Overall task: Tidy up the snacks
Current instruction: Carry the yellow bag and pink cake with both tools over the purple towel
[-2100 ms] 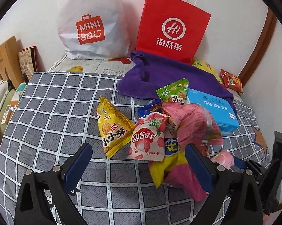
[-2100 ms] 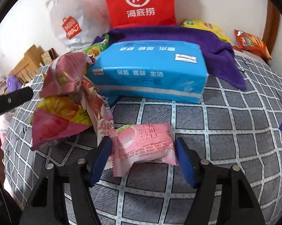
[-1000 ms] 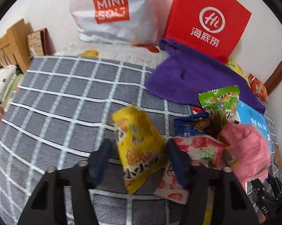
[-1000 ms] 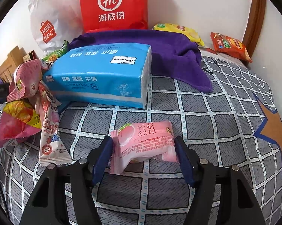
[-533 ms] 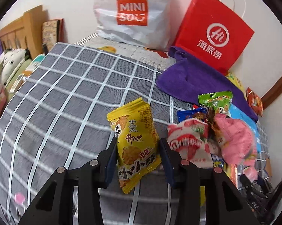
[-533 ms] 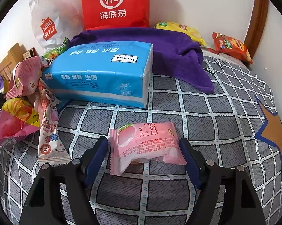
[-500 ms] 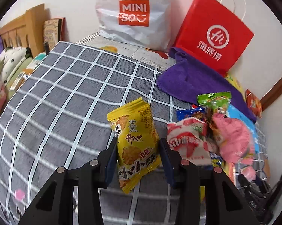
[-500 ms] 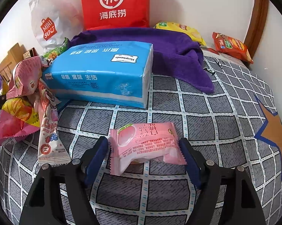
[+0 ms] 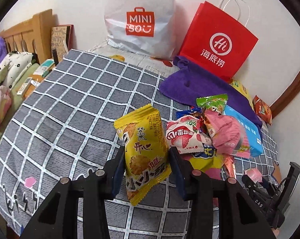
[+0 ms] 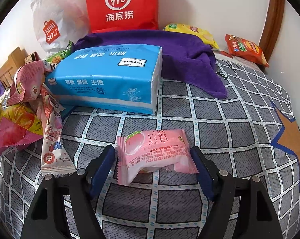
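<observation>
My left gripper [image 9: 147,169] is shut on a yellow cracker packet [image 9: 144,149] and holds it above the grey checked cloth [image 9: 70,109]. A heap of snack packets [image 9: 205,135] lies to its right. My right gripper [image 10: 153,169] stands around a pink peach snack packet [image 10: 154,153] that lies on the cloth. Its fingers sit at the packet's two ends and touch it only lightly, if at all. The right gripper also shows at the lower right of the left wrist view [image 9: 269,195].
A blue tissue pack [image 10: 110,77] lies behind the peach packet, a purple towel [image 10: 180,51] behind that. A red paper bag [image 9: 219,45] and a white plastic bag [image 9: 142,20] stand against the wall. Yellow [image 10: 189,31] and orange [image 10: 245,49] chip bags lie far right.
My left gripper closed on the yellow packet and lifted it away from the heap. My right gripper opened slightly around the pink peach packet, which rests on the cloth.
</observation>
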The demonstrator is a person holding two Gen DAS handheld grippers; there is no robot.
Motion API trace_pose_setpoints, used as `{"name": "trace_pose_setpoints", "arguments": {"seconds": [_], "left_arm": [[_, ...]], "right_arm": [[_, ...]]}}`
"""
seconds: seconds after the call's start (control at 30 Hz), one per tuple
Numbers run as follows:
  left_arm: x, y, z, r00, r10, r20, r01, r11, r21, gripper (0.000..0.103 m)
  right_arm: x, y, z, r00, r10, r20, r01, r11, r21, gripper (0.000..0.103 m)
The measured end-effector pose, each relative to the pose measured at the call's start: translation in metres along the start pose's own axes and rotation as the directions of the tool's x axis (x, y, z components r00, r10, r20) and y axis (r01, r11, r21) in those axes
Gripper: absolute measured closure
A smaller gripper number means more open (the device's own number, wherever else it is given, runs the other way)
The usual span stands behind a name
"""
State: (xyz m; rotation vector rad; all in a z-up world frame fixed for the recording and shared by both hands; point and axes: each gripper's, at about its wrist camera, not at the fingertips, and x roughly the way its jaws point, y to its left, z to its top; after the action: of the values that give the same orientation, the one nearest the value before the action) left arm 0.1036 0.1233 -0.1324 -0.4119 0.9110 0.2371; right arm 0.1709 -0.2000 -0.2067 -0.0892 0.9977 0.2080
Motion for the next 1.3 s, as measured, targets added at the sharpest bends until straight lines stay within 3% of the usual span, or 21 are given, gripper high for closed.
{"name": "trace_pose_setpoints", "arguments": {"seconds": [0.2,0.4,0.57,0.77,0.93,1.3], "left_arm": [[-0.004,0.001,0.001,0.999,-0.049,-0.023,0.047,0.998,-0.048,0.062],[-0.010,-0.018,-0.002,0.997,-0.072,-0.026,0.073,0.997,0.010,0.062],[-0.015,-0.032,-0.002,0.994,-0.094,-0.048,0.097,0.993,0.064,0.062],[-0.029,-0.050,-0.001,0.989,-0.135,-0.053,0.142,0.976,0.166,0.062],[-0.041,-0.055,-0.001,0.982,-0.184,-0.049,0.190,0.961,0.202,0.062],[-0.050,-0.087,0.012,0.960,-0.273,-0.062,0.279,0.919,0.279,0.062]], "right_arm": [[0.000,-0.001,0.000,1.000,0.008,0.000,-0.008,1.000,0.004,0.026],[0.000,0.000,0.000,1.000,0.007,0.004,-0.007,1.000,0.006,0.027],[-0.003,0.003,-0.002,1.000,-0.008,0.016,0.009,1.000,-0.015,0.036],[-0.023,0.014,-0.012,0.998,-0.038,0.051,0.039,0.999,-0.027,0.041],[-0.044,0.017,-0.014,0.999,0.007,0.052,-0.008,1.000,0.022,0.047],[-0.091,0.016,0.003,0.993,0.041,0.109,-0.047,0.997,0.053,0.049]]}}
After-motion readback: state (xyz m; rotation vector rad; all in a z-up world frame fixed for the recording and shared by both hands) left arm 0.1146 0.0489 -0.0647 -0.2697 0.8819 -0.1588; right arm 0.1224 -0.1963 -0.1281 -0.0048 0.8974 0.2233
